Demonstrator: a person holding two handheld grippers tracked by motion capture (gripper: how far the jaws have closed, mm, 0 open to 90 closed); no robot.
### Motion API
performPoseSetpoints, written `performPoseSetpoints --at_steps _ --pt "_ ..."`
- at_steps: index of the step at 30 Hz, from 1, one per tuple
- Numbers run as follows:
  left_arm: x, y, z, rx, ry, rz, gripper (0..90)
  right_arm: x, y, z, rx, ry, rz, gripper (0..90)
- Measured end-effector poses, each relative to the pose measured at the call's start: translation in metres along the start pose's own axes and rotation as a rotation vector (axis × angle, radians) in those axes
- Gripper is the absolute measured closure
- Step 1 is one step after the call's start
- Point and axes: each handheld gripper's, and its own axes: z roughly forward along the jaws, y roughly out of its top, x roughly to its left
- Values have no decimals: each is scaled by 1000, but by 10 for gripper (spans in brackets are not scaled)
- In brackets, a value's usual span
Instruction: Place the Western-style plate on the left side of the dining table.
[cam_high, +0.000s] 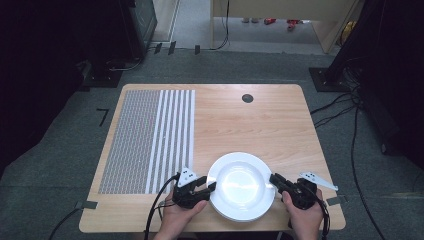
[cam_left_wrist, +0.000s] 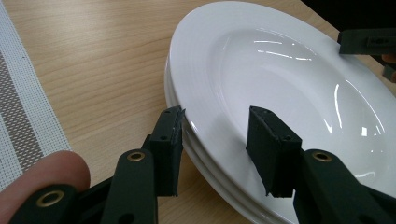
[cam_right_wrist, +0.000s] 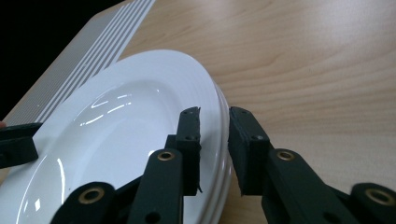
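A stack of white plates (cam_high: 241, 185) sits on the wooden table near its front edge. My left gripper (cam_high: 212, 187) comes in at the stack's left rim. In the left gripper view its jaws (cam_left_wrist: 217, 114) straddle the rim, one pad at the outer edge of the plates (cam_left_wrist: 289, 79) and the other over the top plate's inner slope, with a gap showing. My right gripper (cam_high: 272, 179) is at the right rim. Its jaws (cam_right_wrist: 215, 112) stand narrow around the edge of the plates (cam_right_wrist: 121, 121), one pad on top and one outside.
A grey-and-white striped placemat (cam_high: 150, 140) covers the table's left part. A small dark round hole (cam_high: 247, 98) lies near the far edge. Bare wood (cam_high: 260, 130) stretches behind the plates. Cables and dark equipment stand on the floor around the table.
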Motion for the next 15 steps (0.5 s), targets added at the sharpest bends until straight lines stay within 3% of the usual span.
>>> performPoseSetpoints --at_steps 6,8,15 --pt "0 0 1 7 -1 -2 562 -2 0 -4 2 8 45 792" --pt "-1 -1 1 6 0 -5 560 -3 0 -4 5 33 89 807" --pt "1 -1 1 7 -9 -24 558 -5 0 -5 12 44 138 828"
